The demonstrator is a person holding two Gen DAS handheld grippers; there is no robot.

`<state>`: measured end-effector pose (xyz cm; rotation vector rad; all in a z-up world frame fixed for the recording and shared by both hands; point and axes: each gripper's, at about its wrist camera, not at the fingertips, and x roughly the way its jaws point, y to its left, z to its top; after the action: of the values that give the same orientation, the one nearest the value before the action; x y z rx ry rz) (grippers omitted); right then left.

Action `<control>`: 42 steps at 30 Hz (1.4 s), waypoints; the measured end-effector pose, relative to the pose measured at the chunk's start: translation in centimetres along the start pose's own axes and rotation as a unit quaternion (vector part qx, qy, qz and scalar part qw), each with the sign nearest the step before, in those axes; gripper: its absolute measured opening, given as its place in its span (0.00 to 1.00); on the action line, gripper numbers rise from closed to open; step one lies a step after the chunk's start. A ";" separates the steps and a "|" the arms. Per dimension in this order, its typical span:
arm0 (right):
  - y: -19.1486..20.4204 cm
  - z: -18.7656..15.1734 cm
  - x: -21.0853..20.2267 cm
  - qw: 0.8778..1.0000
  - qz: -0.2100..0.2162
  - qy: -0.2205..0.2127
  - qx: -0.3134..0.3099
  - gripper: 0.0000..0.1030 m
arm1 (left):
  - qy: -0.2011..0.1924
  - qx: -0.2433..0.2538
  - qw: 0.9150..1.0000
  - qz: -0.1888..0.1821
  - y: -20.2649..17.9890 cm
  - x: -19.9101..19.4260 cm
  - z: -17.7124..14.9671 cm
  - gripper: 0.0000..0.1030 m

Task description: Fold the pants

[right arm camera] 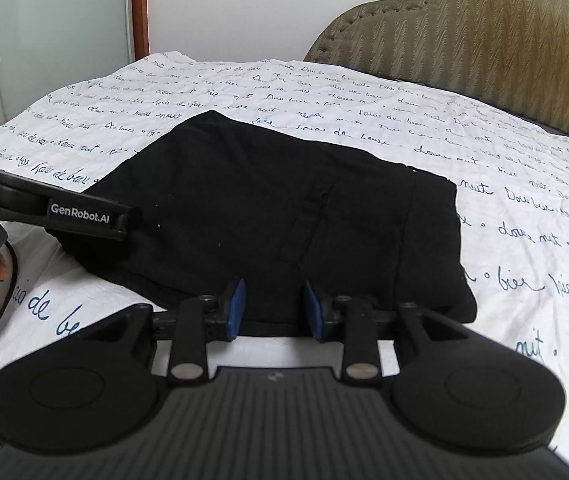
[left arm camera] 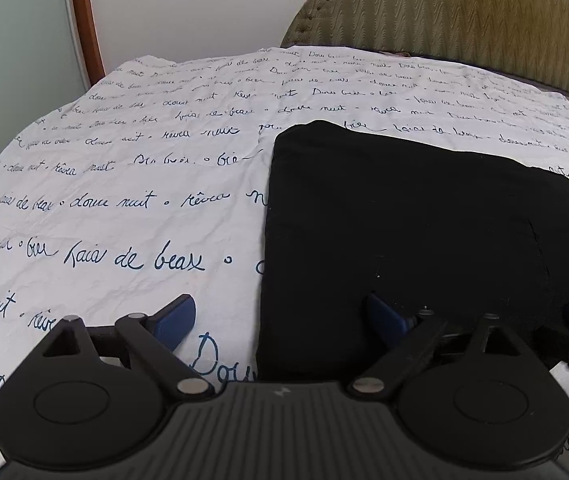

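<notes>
The black pants (left arm camera: 404,232) lie folded into a flat rectangle on the bed; they also show in the right wrist view (right arm camera: 284,208). My left gripper (left arm camera: 284,320) is open wide at the pants' near left corner, one blue pad over the sheet and one over the fabric, holding nothing. My right gripper (right arm camera: 272,308) is open with a narrower gap, hovering at the pants' near edge, empty. The left gripper's body (right arm camera: 64,216) shows at the left of the right wrist view.
A white bedsheet with blue handwriting print (left arm camera: 124,200) covers the bed. A padded olive headboard (left arm camera: 464,20) stands behind it. A wood-framed glass door (left arm camera: 80,20) and a white wall are at the far left.
</notes>
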<state>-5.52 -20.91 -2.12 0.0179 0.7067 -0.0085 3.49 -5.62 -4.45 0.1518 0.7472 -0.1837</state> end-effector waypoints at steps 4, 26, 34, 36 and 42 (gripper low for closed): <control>0.3 0.3 -0.3 1.000 -0.019 -0.014 -0.005 0.52 | -0.004 0.003 1.000 0.006 -0.3 0.0 -0.1 0.90; -0.5 -0.1 -1.3 0.999 -0.035 -0.017 -0.002 0.66 | 0.000 -0.001 1.000 -0.004 0.4 0.2 -0.1 0.96; 0.0 -1.2 0.2 0.996 -0.085 0.018 -0.033 1.00 | 0.000 0.003 1.000 -0.013 0.8 -0.2 -0.1 0.96; 0.0 -1.4 0.0 0.997 -0.071 0.032 -0.028 1.00 | 0.000 0.001 1.000 -0.022 1.7 -1.0 -0.1 0.96; -2.6 0.1 -3.9 0.998 -0.010 0.006 0.064 1.00 | -0.037 -0.006 0.999 0.010 6.0 -3.8 1.2 0.96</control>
<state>-8.50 -23.53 0.46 0.1342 0.7172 -0.0740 2.89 0.37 -0.53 0.1397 0.6730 -0.1651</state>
